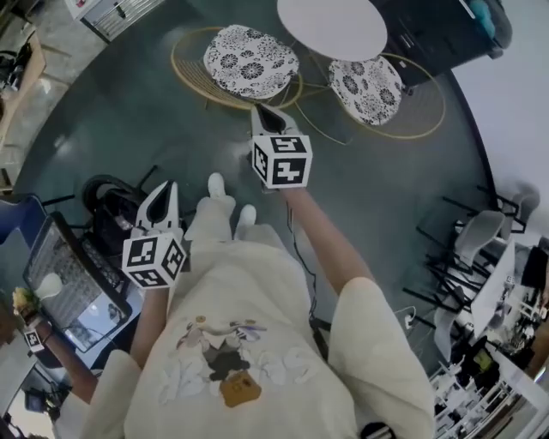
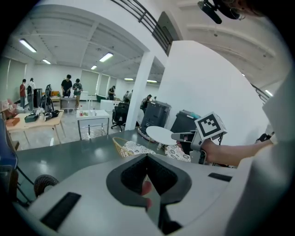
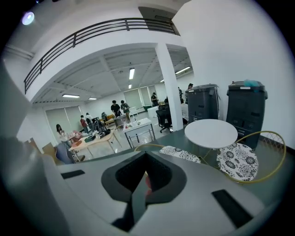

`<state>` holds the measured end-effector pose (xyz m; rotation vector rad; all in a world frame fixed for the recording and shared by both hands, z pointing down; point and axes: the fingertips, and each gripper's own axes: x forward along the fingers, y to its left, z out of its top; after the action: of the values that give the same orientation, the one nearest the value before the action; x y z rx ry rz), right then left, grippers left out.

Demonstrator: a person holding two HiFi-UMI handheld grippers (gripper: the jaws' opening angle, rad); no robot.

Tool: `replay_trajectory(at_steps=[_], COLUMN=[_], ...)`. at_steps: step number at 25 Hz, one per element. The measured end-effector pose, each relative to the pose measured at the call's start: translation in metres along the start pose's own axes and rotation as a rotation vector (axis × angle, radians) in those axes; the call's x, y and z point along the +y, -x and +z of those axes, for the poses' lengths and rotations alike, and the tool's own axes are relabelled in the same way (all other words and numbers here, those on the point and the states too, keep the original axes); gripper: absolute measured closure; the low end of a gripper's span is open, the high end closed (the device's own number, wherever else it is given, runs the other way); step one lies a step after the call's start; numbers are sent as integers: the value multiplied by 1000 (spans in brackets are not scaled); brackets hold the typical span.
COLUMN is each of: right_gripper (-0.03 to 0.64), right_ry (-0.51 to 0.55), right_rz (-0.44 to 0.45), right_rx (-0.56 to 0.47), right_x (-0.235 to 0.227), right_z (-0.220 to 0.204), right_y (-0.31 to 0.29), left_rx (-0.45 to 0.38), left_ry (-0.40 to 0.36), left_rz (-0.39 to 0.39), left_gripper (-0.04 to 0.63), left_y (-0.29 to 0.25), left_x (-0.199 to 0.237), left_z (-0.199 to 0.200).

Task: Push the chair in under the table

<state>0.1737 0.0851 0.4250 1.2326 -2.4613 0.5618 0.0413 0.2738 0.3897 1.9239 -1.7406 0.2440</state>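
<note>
Floor: smooth dark grey-green, slightly glossy, in a large open white hall with a pillar, ceiling strip lights and a railed upper balcony. People stand at desks far off.

Table: round, plain white top. The head view cuts off its far edge, and its base cannot be made out.

Two chairs stand just beside the table's rim, the left chair and the right chair. Each has a thin gold wire hoop frame and a round black-and-white patterned cushion. Neither seat lies under the top. The legs are hard to make out.

Two dark grey bins stand behind the table against the white wall.

Left gripper: jaws clenched together, nothing between them, held over the floor well short of the chairs.

Right gripper: jaws clenched together, nothing held, its tips near the left chair's hoop. I cannot tell whether they touch it.
</note>
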Motion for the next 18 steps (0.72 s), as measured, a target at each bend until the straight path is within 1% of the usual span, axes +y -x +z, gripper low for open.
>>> replay_trajectory(at_steps=[4,9,12,16,18], right_gripper=[607,609,609,608,609], right_ry=[-18,42,80,68,79], right_rz=[39,80,102,134,146], right_rx=[-60,-172,-215,-260,-296], right_x=[7,33,46,63,74], right_z=[6,27,29,25,26], right_y=[57,123,162,206,223], left_rx=[-36,-63,-69,-60,-62], left_ry=[-50,-100,-120,-140,-147], left_rz=[-48,-113,-153,-215,-238], left_gripper=[595,595,595,595,595], left_y=[13,25,35,44,49], left_x=[-31,-70,-95,-126,-137], left_z=[13,27,31,27,28])
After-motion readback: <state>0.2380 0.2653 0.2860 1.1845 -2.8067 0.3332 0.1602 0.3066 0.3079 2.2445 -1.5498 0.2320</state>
